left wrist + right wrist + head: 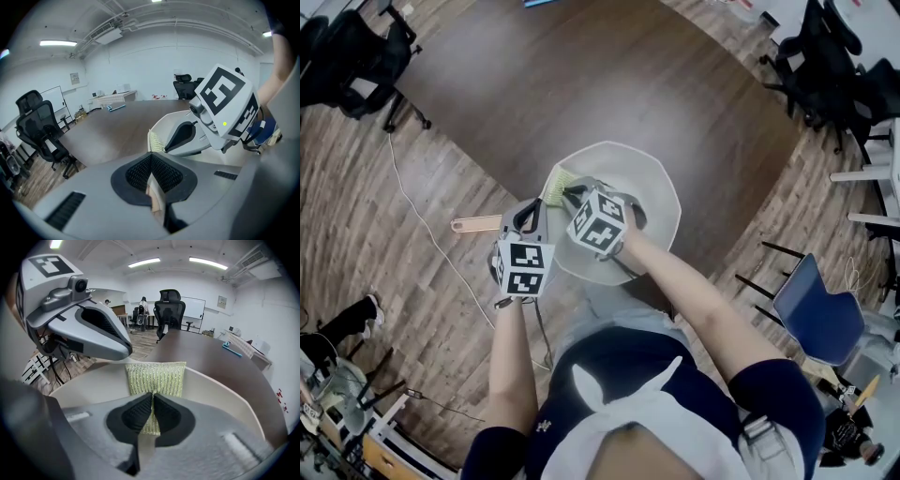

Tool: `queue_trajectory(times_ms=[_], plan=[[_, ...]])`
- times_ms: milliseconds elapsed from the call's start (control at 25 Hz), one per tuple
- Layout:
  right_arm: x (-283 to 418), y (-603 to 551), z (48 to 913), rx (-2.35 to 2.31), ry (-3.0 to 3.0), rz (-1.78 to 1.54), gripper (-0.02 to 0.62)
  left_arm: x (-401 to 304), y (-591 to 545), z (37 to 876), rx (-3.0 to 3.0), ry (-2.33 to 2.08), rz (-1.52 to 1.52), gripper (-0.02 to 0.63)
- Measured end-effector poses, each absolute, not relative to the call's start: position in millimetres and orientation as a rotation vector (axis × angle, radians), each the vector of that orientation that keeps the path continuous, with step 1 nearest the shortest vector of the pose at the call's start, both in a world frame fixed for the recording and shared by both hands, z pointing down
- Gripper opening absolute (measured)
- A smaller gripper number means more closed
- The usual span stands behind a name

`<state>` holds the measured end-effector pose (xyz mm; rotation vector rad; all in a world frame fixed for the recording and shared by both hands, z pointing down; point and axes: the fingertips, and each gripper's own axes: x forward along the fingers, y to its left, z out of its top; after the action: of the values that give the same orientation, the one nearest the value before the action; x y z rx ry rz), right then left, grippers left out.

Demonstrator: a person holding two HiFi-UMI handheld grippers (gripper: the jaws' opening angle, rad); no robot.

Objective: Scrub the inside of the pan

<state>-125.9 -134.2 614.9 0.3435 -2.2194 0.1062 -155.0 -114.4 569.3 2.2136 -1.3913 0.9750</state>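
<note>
Right tool point(152, 398) tight on green scouring pad point(156, 378) inside pan point(221, 392); left tool point(152, 163) tight on wooden handle point(155, 199).

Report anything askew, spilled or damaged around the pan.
Nothing stands out. The pan sits on the table, left gripper shut on its wooden handle, right gripper shut on the scouring pad inside it. No spill or damage shows.

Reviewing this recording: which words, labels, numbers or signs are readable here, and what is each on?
No text can be read.
Cube on left gripper: square patterns only, no letters.
Cube on right gripper: likewise.
Wall notice: too small to read.
Wall sign: too small to read.
</note>
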Motion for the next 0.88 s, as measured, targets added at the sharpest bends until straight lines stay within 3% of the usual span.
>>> queue_trajectory(times_ms=[880], plan=[[-108.0, -173.5, 613.8, 0.532, -2.15, 0.142, 0.015, -161.1, -105.3, 576.7, 2.195, -1.382, 0.973, 0.005]])
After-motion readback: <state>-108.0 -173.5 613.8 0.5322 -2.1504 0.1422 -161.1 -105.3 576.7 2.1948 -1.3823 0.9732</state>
